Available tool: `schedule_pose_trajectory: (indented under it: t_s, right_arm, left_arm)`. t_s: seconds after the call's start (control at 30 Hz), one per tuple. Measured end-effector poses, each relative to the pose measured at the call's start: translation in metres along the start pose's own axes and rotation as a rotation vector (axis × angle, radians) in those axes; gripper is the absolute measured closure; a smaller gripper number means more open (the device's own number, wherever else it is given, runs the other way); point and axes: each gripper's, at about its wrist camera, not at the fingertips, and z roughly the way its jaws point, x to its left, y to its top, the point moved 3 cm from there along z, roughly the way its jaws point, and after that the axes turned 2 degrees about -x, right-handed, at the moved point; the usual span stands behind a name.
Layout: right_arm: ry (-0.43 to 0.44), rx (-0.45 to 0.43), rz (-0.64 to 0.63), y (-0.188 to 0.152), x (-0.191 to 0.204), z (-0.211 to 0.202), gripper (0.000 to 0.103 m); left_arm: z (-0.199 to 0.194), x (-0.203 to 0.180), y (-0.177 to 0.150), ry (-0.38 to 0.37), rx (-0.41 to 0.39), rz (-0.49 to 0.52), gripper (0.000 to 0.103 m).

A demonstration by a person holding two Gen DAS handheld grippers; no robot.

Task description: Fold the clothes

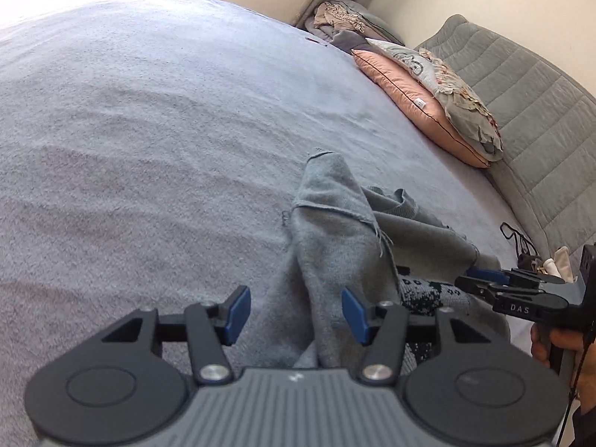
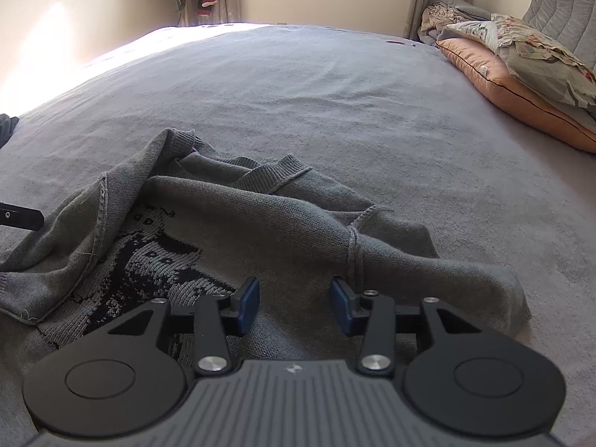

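Over sweater (image 2: 260, 223), right claw (image 2: 295, 307) agape.

A grey sweater (image 2: 283, 223) with black knitted motif is seen on a grey bed (image 2: 298, 85); pink pillow (image 2: 514, 89) beside.

Left gripper (image 1: 296, 314) jaws spread wide, blue pads (image 1: 238, 314) apart, right gripper (image 2: 295, 307) likewise spread, nothing clamped, in the left view the right gripper seen side-on, a hand (image 1: 555, 342) apparently on its grip, partly hidden
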Motion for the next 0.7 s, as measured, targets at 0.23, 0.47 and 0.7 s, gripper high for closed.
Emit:
schedule_pose_trajectory:
  t_s: [0.23, 0.47, 0.7]
  right_arm:
    - [0.000, -0.004, 0.001, 0.000, -0.001, -0.001, 0.056]
    - [-0.008, -0.009, -0.003, 0.001, 0.000, -0.001, 0.056]
    - [-0.014, -0.002, -0.013, 0.000, 0.001, 0.000, 0.056]
  left_arm:
    - [0.012, -0.017, -0.011, 0.060, 0.047, 0.117, 0.095]
    - [-0.014, 0.012, 0.022, 0.228, -0.114, 0.160, 0.100]
    - [-0.023, 0.074, 0.049, 0.523, -0.227, 0.151, 0.099]
